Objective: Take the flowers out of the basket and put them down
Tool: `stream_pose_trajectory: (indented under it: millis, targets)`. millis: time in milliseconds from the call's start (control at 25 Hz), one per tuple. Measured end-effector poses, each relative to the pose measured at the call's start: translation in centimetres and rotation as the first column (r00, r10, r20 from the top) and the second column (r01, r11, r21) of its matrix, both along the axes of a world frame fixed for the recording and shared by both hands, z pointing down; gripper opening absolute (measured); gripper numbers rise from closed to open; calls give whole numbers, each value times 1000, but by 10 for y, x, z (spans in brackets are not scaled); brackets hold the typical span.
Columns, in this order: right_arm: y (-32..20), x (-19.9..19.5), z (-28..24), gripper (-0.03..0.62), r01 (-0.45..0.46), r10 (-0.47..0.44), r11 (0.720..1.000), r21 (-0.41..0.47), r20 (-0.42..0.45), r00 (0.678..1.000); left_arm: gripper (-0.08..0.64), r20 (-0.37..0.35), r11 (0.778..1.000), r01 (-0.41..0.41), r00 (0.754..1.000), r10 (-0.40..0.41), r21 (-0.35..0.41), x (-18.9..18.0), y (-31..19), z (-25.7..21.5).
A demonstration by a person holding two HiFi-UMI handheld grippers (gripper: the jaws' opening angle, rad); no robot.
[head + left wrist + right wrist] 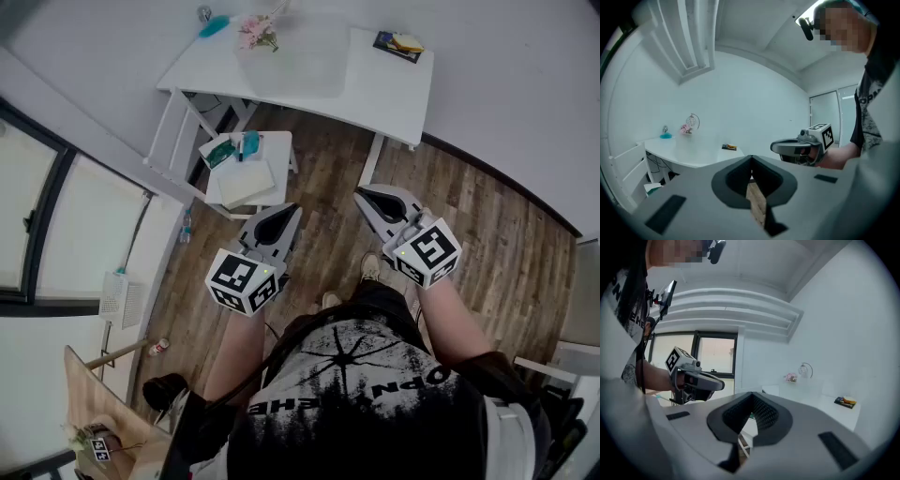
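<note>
Nothing has really started here, this is the walk-up stage. The person is standing on the brown wood-plank floor [487,216] with both tools held out roughly level in front of the body, well short of the white rectangular table [375,89].

The left gripper [751,161] has its jaws pinched together with nothing between them, you just see floor through the little gap lower down. Same story with the right gripper [751,398]: jaws closed tip to tip, empty.

The small bunch of pink flowers [255,33] sits at the table's far edge by the wall. Just beside it is a thin wire hoop [805,368], which looks like part of the basket, though it's too small to say for sure how the flowers sit in it. A small white side stand with teal bits on it [246,183] is tucked in front of the table, between the person and the flowers.

Next move, by the look of it: step up to the table, around or past that stand, open one pair of jaws on the way, and reach across to the stems. The other gripper may need to steady the basket, since a light wire thing would probably slide or tip.
</note>
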State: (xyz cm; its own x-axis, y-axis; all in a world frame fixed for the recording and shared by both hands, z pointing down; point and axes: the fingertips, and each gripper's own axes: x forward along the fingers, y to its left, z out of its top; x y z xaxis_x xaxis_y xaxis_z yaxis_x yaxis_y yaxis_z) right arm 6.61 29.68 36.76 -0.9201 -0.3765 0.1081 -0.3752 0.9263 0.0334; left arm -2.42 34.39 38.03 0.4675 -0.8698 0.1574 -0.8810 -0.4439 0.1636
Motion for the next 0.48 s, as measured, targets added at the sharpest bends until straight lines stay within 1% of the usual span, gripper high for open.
stream_pose_trajectory:
  millis: [320, 480]
  targets:
    - [7, -11, -3, 15, 20, -20, 1000, 13, 0, 1000, 12, 3, 1000, 3, 1000, -3, -7, -4, 3, 3]
    - [8, -13, -4, 15, 24, -24, 1000, -11, 23, 999, 12, -8, 1000, 5, 1000, -5, 0, -6, 2, 2]
